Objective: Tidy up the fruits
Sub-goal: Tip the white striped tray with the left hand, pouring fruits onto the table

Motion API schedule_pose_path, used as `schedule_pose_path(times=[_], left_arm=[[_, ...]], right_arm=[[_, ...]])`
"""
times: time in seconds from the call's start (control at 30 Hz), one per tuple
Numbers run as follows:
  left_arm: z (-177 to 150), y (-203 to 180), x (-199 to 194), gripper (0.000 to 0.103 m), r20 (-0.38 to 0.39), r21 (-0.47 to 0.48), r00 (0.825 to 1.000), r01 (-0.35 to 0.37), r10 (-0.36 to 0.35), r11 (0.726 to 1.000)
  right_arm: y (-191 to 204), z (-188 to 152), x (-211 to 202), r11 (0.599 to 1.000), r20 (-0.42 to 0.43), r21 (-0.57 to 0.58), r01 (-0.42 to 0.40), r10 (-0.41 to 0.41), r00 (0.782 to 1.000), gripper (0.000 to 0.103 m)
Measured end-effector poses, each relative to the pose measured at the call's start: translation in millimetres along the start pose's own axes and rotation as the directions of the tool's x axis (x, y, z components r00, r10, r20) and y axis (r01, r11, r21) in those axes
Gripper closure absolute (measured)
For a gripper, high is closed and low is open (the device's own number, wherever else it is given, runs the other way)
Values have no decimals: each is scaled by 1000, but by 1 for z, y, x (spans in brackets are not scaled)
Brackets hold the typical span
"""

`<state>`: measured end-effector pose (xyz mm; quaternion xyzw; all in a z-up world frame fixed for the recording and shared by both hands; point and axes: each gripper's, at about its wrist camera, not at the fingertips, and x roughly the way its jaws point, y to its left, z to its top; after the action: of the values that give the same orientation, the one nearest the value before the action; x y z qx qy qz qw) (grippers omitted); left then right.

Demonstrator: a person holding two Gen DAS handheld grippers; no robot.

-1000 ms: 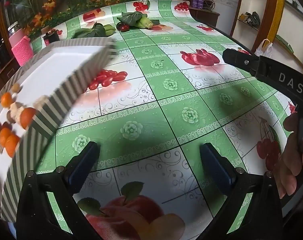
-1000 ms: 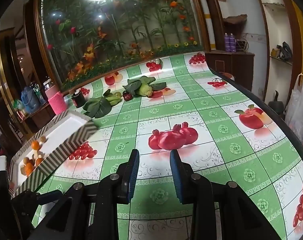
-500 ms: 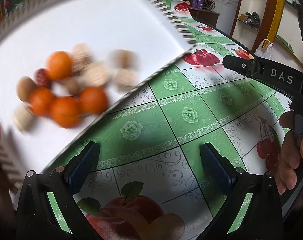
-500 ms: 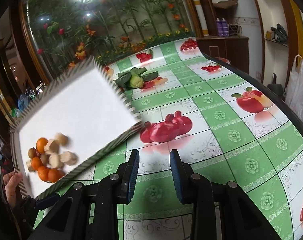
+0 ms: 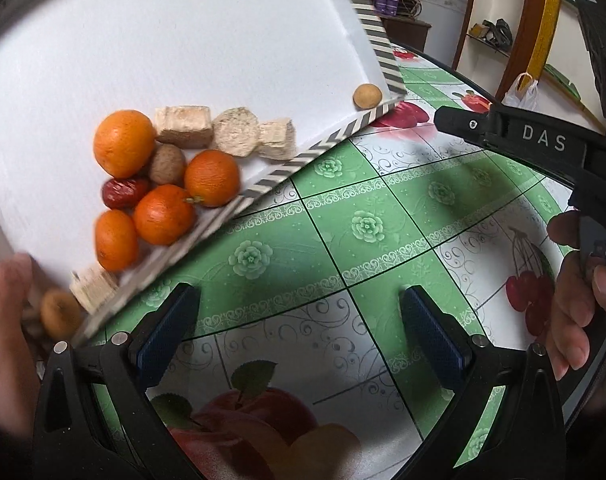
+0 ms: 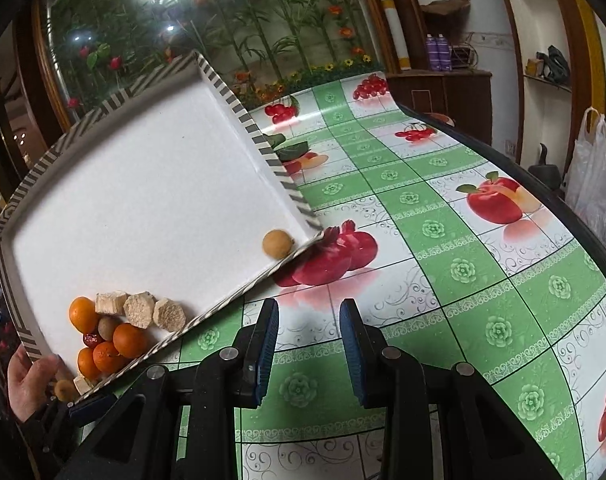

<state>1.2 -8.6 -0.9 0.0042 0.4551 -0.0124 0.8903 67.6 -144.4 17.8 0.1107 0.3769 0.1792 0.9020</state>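
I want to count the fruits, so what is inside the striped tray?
Inside the tray: four oranges, a red date, brown nuts, pale blocks, and one round fruit apart at the corner. More pieces near the hand are blurred.

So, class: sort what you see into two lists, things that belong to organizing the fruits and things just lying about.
Belongs to the job:
striped tray
oranges
red date
round brown fruit
left tongs, open
right tongs, open

Just lying about:
tablecloth
plastic bag
purple bottles
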Motion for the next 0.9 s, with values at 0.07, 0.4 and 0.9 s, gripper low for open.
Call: schedule_pose_path(times=[0.07, 0.4, 0.9], left_arm=[[1, 0, 3, 0, -1, 0, 1000, 1, -1, 1000], [2, 0, 2, 0, 0, 0, 1000, 0, 0, 1000], [-2, 5, -2, 0, 1, 0, 1000, 1, -1, 1000]], right_arm=[[-2, 1, -1, 1000, 7, 10, 4, -4, 1000, 72], [-6, 4, 4, 999, -3, 31, 11, -11, 1000, 72], [-26, 6, 3, 989, 0, 120, 84, -85, 996, 72]])
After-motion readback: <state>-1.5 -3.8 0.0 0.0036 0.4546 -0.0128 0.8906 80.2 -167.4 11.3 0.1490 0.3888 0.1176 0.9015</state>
